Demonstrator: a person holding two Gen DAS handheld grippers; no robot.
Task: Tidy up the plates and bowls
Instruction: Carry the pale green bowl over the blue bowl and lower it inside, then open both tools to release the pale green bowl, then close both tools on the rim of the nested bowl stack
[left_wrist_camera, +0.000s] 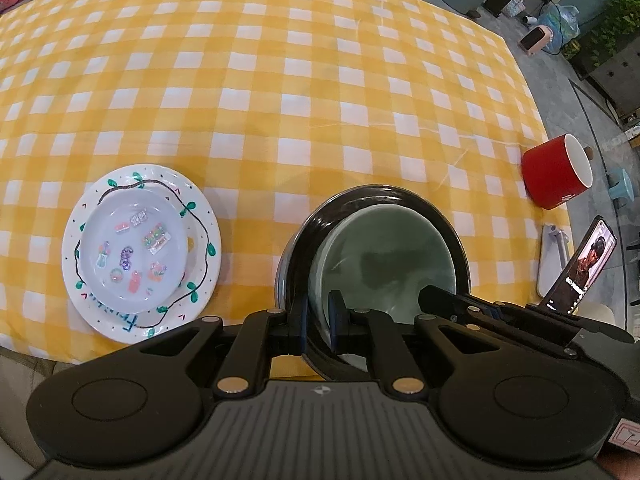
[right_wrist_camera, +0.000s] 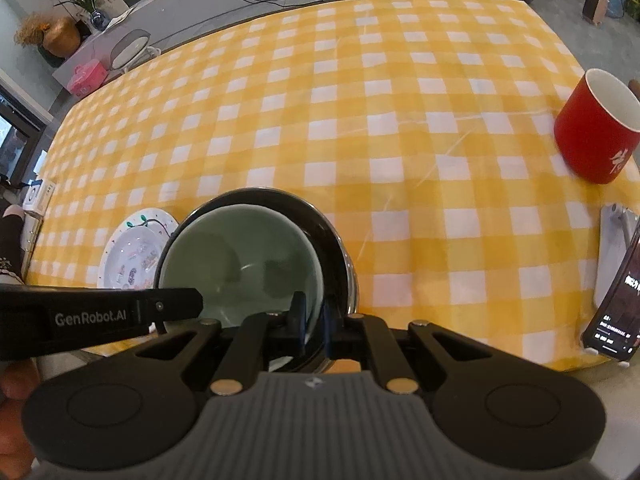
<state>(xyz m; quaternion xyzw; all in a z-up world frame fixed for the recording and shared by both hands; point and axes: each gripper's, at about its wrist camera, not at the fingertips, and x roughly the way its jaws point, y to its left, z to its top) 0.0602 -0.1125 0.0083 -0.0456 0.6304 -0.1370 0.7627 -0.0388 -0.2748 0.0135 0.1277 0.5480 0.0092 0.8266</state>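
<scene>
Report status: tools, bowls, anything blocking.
Left tool and right tool both shut on the bowl stack's near rim. Green bowl nested in black bowl. Plates stacked left; red cup right, apart.

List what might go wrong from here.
Both grippers, left and right, pinch the near rims of the green bowl and black bowl; a slip could drop the nested pair. The red cup and phone stand to the right and could be knocked.
</scene>
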